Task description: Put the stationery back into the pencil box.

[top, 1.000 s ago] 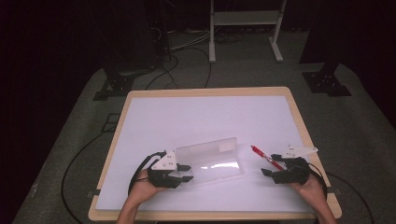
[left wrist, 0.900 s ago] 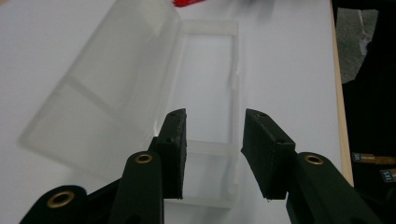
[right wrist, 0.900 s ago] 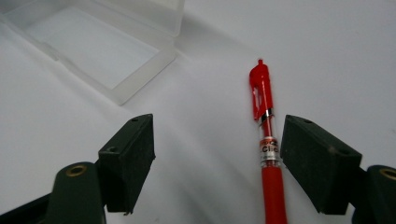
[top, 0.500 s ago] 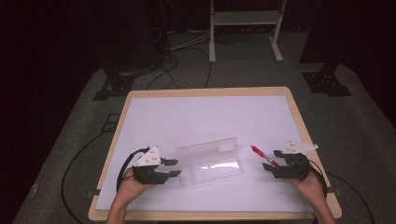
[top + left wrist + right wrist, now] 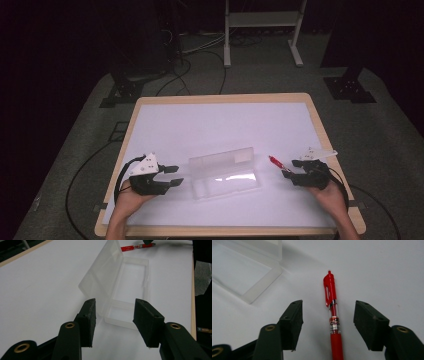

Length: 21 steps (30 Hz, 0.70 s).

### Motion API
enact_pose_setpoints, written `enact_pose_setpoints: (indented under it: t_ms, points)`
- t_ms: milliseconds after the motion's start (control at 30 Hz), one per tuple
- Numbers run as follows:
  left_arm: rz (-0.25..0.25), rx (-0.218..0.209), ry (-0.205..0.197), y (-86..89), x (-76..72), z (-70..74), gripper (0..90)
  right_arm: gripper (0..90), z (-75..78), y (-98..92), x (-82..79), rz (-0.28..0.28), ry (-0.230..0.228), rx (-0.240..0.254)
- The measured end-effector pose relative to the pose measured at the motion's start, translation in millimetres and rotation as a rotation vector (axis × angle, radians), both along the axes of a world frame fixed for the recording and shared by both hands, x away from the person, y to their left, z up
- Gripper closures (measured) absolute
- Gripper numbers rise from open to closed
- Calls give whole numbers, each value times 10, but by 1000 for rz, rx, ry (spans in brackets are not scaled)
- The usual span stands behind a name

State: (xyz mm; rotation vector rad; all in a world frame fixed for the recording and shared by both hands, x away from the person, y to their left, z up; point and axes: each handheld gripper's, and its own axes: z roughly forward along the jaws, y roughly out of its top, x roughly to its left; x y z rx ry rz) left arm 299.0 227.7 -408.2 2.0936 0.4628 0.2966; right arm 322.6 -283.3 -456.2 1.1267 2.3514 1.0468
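A clear plastic case lies open on the white table, its lid tipped back. My left gripper sits just left of it. In the left gripper view the case's near end lies a little beyond the open left gripper, whose jaws have just been opening with nothing between them. A red click pen lies right of the case. My right gripper points at it. In the right gripper view the pen lies between the two jaws of the right gripper, which have just been closing; a gap remains on both sides.
The table has a wooden rim; the front edge lies close behind both hands. Black cables and metal stand legs are on the dark floor beyond the far edge. The red pen lies past the case's far end in the left gripper view.
My left gripper has drawn back to the left, away from the case's end, and its jaws stand wider. The right gripper has stayed put, its jaws narrower around the pen.
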Motion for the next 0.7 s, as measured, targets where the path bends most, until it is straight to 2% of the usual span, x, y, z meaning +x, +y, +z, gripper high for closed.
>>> enact_pose_setpoints:
  t_ms: [267, 367, 400, 700]
  points:
    - [45, -11, -1, 149, 0, 6, 496, 561, -45, -3, 49, -11, 36, -19]
    - [57, -12, -3, 182, 0, 7, 483, 586, -55, -5, 57, -12, 45, -20]
    - [63, -16, 1, 208, 2, 1, 483, 627, -64, -3, 64, -11, 48, -29]
    - [96, -26, 19, 280, 22, -19, 435, 776, -86, 32, 81, -6, 59, -76]
